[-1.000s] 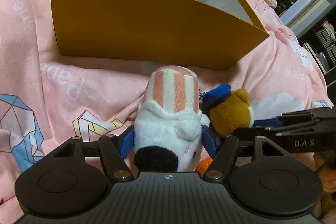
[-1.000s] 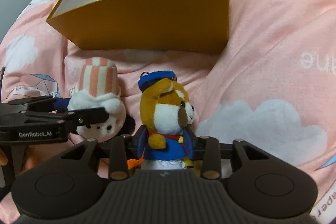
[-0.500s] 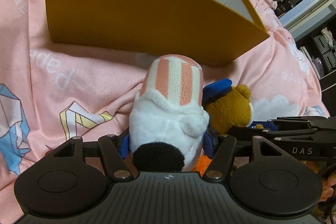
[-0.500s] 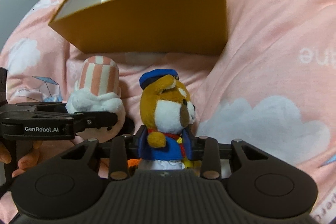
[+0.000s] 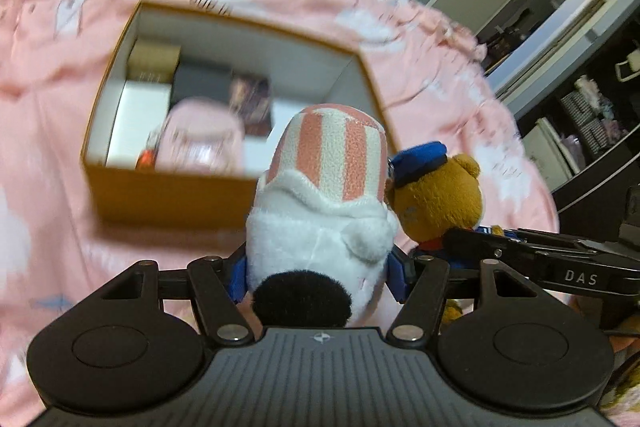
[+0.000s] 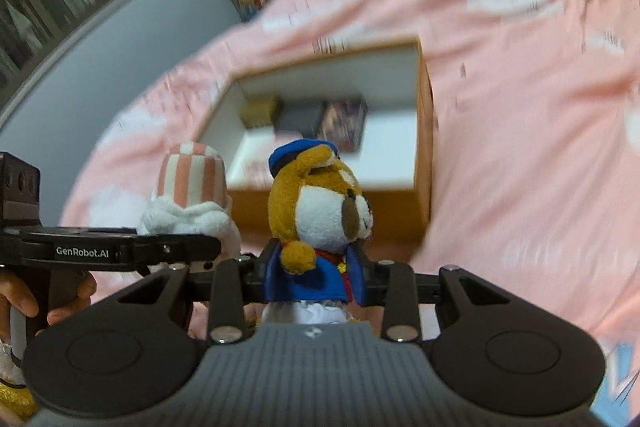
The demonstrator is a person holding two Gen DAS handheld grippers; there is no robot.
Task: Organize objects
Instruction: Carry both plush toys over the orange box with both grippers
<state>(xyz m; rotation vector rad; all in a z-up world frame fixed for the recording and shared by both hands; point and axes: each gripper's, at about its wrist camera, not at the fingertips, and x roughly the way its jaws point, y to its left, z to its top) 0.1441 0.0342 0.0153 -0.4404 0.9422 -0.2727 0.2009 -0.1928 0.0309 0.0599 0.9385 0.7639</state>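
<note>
While its two blue fingers (image 5: pixel 236 277) press into either side of a white plush with a pink-striped hat (image 5: pixel 324 195), the left gripper (image 5: pixel 318 277) is closed only as far as the toy's soft body allows, holding it upright just ahead of the camera. The right gripper (image 6: pixel 312 273) is likewise clamped around a brown dog plush in a blue cap and jacket (image 6: pixel 316 211), its blue pads (image 6: pixel 270 273) squeezing the jacket at waist height. The two toys sit side by side: in the left view the dog plush (image 5: pixel 438 195) is immediately right of the striped one and appears to touch it, and in the right view the striped plush (image 6: pixel 192 195) is just left of the dog. Beyond both grippers, lower down, an open orange box (image 5: pixel 160 195) with white inner walls rests on the pink bedspread (image 5: pixel 60 87). Inside it lie a gold box (image 5: pixel 154 61), a dark flat case (image 5: pixel 202 85), a dark printed pack (image 5: pixel 252 99) and a blurred pink item (image 5: pixel 200 139). The background is motion-blurred. A hand (image 6: pixel 24 297) grips the left gripper's handle.
</note>
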